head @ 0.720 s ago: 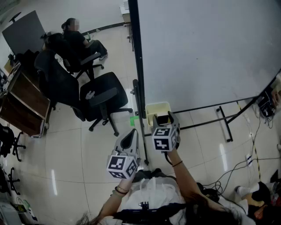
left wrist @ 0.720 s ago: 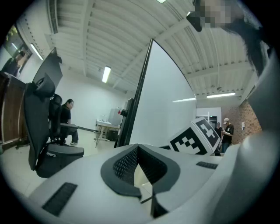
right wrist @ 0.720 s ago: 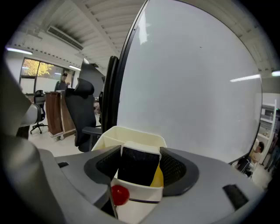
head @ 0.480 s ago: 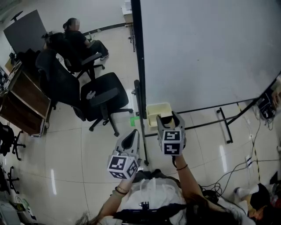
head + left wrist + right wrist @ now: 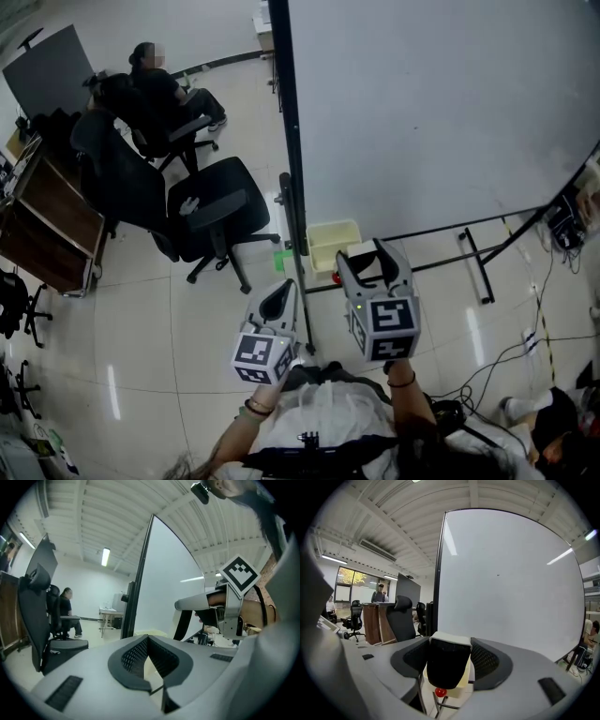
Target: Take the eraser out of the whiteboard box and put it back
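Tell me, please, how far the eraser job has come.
Done: the eraser is out of the whiteboard box. In hand: the right gripper holds it between its jaws, apart from the box. Left to do: setting it back inside. The left gripper is shut and empty.

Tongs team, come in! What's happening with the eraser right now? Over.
Right tongs clamped on the eraser, out of the whiteboard box. Left tongs shut, empty. Way back to the box looks clear. Over.

The left claw [image 5: 148, 637], jaws together and empty, faces the whiteboard [image 5: 165, 581].
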Demonstrator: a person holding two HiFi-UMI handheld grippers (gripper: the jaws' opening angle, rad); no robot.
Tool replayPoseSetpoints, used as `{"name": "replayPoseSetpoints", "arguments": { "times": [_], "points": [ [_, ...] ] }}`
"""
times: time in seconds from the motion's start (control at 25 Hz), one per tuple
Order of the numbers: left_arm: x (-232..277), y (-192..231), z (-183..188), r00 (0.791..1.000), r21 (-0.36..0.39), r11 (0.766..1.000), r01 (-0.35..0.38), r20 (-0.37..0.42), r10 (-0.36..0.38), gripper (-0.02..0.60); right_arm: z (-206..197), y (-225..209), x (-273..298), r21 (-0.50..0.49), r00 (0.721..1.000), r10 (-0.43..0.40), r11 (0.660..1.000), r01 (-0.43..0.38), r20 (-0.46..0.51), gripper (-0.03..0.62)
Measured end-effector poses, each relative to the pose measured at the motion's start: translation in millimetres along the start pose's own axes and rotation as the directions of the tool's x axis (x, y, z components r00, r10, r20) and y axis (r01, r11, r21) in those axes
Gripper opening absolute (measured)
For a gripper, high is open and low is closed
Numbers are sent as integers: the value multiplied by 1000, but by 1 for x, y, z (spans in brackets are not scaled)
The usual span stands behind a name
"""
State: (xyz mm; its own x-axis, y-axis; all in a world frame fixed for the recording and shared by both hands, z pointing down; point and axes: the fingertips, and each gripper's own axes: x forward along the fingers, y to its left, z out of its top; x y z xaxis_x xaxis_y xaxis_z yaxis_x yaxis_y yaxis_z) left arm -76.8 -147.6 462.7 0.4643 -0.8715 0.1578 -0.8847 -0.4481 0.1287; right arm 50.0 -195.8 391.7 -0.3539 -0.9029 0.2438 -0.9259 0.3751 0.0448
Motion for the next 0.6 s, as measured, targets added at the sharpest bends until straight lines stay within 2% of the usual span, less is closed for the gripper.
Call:
{"name": "replayPoseSetpoints", "arguments": {
  "times": [0.16,0.48,0.6],
  "points": [
    [0,2,5,998,-66,998,1,56,3,-15,1,5,2,12,1000,13,1000,-13,-2,288],
    [-3,9,3,998,-99,995,-27,53,32,-15,-11,3,5,8,1000,12,1000,-12,-20,288],
    [-3,8,2,998,-100,995,-22,48,27,-15,-1,1,10,6,1000,2,1000,-2,15,288]
  ]
}}
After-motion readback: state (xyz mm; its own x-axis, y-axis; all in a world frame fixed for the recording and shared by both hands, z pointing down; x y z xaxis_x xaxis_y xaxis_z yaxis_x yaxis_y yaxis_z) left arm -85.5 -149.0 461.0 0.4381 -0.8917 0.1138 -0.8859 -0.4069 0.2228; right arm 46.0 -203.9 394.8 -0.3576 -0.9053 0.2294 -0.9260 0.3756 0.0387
